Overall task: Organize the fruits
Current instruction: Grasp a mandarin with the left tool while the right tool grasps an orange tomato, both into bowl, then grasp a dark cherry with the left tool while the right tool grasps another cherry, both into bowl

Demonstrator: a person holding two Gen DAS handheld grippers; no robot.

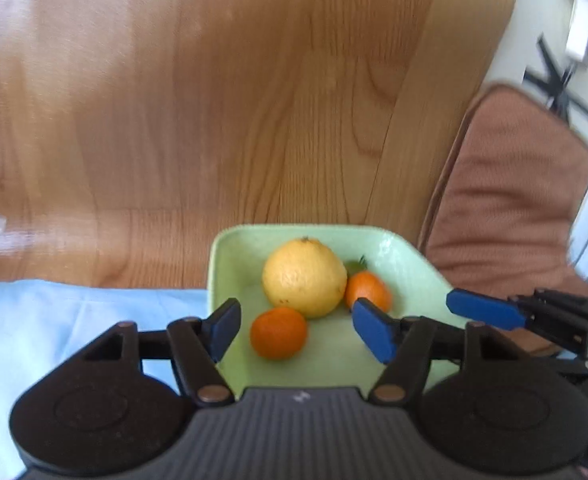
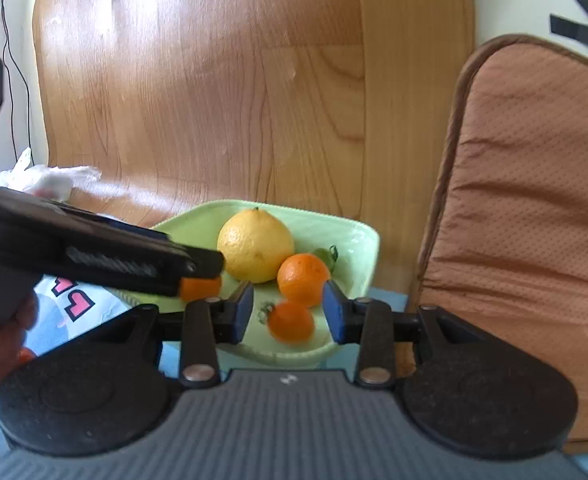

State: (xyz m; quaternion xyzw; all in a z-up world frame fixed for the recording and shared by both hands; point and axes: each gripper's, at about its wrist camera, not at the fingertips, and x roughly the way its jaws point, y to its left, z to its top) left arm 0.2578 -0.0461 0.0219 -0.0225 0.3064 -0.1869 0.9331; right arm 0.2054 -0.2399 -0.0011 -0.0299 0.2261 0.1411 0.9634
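Pale green plastic forms the tray [image 1: 230,252] seen low in the centre of the left wrist view, resting partly on a light blue cloth [image 1: 54,312] over the wooden table [image 1: 174,100]. In it a large yellow citrus [image 1: 303,278] is flanked by two small oranges, one in front [image 1: 278,333] and one at its right [image 1: 367,295]; the fruits appear gathered there as the collecting place. The left gripper [image 1: 297,330] is held spread above the front orange, nothing pressed by its blue pads, and the right gripper's finger [image 1: 485,308] enters from the right edge. In the right wrist view the same tray [image 2: 357,236] sits at centre, a brown cushion [image 2: 533,200] at right. The right gripper [image 2: 288,312] stands released, a small orange [image 2: 291,321] seen between its fingers but untouched. Another orange [image 2: 200,287] is glimpsed under the left gripper [image 2: 198,268] at left; whether it is gripped cannot be told there.
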